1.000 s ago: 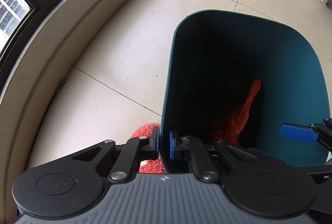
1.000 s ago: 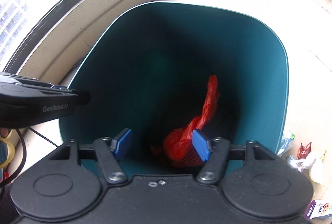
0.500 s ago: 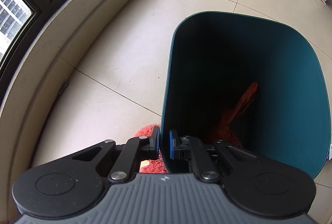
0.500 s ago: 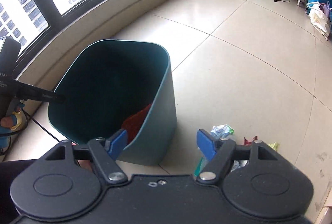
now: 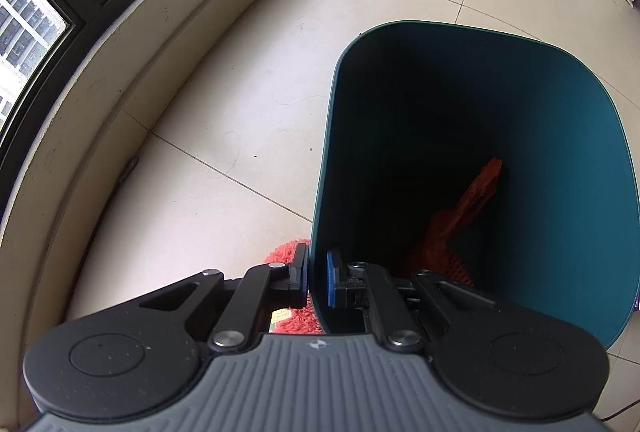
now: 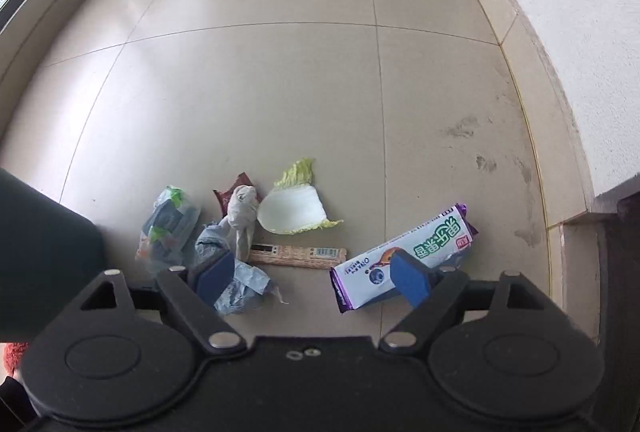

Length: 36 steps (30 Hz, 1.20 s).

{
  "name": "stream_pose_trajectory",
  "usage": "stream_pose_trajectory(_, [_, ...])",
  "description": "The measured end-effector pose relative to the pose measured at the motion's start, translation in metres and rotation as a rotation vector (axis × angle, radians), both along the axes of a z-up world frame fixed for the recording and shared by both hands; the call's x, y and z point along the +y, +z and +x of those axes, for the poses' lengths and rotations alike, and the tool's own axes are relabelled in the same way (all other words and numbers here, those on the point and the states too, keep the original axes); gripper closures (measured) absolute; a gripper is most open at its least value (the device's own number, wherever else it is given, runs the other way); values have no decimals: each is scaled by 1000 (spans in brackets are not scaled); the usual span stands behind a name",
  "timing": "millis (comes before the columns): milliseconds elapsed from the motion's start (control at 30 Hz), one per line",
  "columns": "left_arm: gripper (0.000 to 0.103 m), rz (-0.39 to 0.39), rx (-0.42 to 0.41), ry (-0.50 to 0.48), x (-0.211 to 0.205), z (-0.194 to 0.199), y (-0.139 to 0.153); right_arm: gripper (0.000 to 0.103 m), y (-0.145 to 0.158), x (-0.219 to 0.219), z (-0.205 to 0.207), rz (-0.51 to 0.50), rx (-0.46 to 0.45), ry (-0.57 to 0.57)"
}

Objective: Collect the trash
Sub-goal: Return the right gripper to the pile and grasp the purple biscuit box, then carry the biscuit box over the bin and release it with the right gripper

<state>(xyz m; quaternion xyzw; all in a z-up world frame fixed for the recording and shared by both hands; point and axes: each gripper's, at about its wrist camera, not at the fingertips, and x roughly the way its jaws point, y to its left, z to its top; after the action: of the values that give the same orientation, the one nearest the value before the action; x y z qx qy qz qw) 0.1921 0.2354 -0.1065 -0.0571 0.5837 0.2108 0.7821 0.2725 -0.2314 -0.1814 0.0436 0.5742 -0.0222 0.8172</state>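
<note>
Your right hand-held gripper [image 6: 316, 278] hung over the litter on the floor [image 6: 280, 72], jaws opening wide with nothing pressed between them. The brown stick wrapper [image 6: 298, 257] lay just ahead of the gap, its long axis running across from pad to pad, so closing would likely need a wrist roll. Your left hand-held gripper [image 5: 317, 278] stayed out of it, clamped narrow on the teal bin's [image 5: 580, 160] rim.

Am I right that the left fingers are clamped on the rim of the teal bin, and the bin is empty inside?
Not quite. The left gripper is clamped on the rim of the teal bin, but the bin is not empty: the left wrist view shows a red plastic bag lying at the bottom.
</note>
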Motion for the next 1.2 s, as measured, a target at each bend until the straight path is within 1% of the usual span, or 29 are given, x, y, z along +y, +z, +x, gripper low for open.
stream_pose_trajectory(133, [95,19,4,-8,-4,1,-1,18,-54,-38,6,3,73,-194])
stream_pose_trajectory(267, [95,11,7,1,-4,2,-1,18,-87,-56,15,45,104,-319])
stream_pose_trajectory(400, [95,9,14,7,-4,3,-2,18,-114,-60,29,65,127,-391])
stream_pose_trajectory(500, [95,12,29,5,-4,6,-3,18,-136,-60,39,73,169,-429])
stream_pose_trajectory(667, [94,33,39,2,-8,10,-4,18,-163,-57,43,57,215,-455])
stream_pose_trajectory(700, [94,31,39,4,-7,10,-4,20,-166,-57,41,51,225,-458])
stream_pose_trajectory(800, [94,28,38,8,-7,11,-4,30,-170,-60,35,46,236,-475])
stream_pose_trajectory(833, [94,28,38,7,-7,11,-4,37,-169,-61,34,40,236,-476])
stream_pose_trajectory(867, [94,29,38,5,-7,11,-4,41,-168,-62,32,34,235,-472])
stream_pose_trajectory(933, [94,30,35,6,-7,11,-4,51,-163,-63,28,25,230,-460])
stream_pose_trajectory(1000, [94,27,32,7,-6,10,-4,57,-153,-64,23,25,218,-437])
stream_pose_trajectory(1033, [94,22,30,9,-5,10,-5,63,-147,-62,20,20,212,-422])
stream_pose_trajectory(1133, [94,9,26,13,-2,7,-6,65,-123,-56,13,-15,180,-343])
stream_pose_trajectory(1200, [94,4,25,15,-1,7,-6,65,-101,-49,8,-41,150,-274])
